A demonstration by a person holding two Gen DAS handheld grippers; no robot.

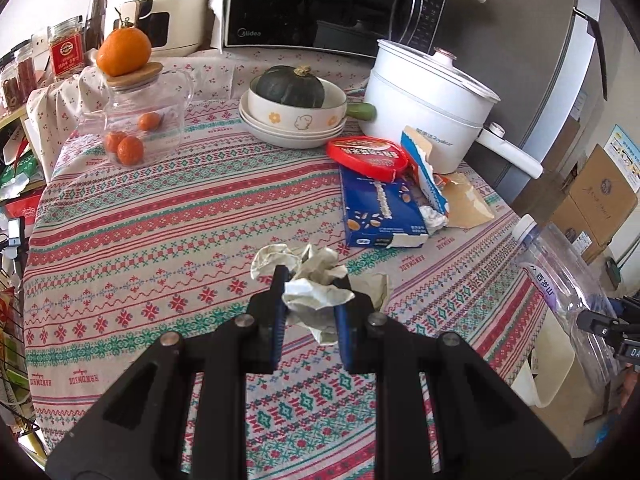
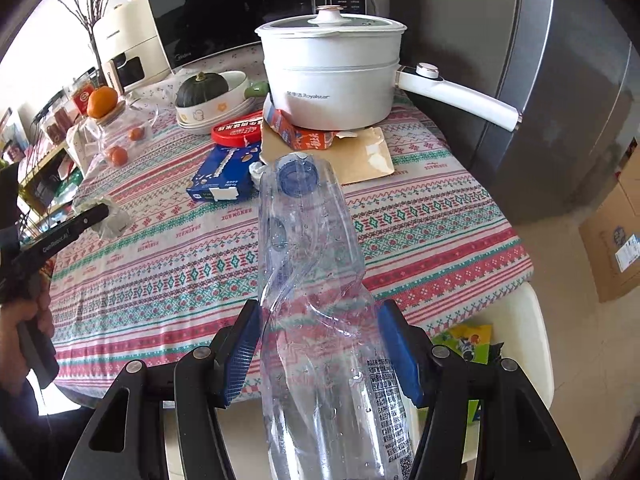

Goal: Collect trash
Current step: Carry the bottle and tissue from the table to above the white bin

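The left gripper (image 1: 314, 296) clenches a crumpled paper wad (image 1: 316, 286) above the near tablecloth (image 1: 160, 240); the right gripper (image 2: 320, 344) grips a crushed plastic bottle (image 2: 320, 280), long axis running away, cap pointing far.

Left wrist cam: close above the patterned tablecloth (image 1: 160, 240), near the front edge, facing the black microwave (image 1: 320, 0) at the back edge. Right wrist cam: off the front-right corner, facing back-left across the tabletop. Shared: cloth, white electric pot (image 1: 424, 100) (image 2: 332, 76), blue carton (image 1: 380, 212) (image 2: 224, 176), green squash (image 1: 290, 86) (image 2: 202, 90).
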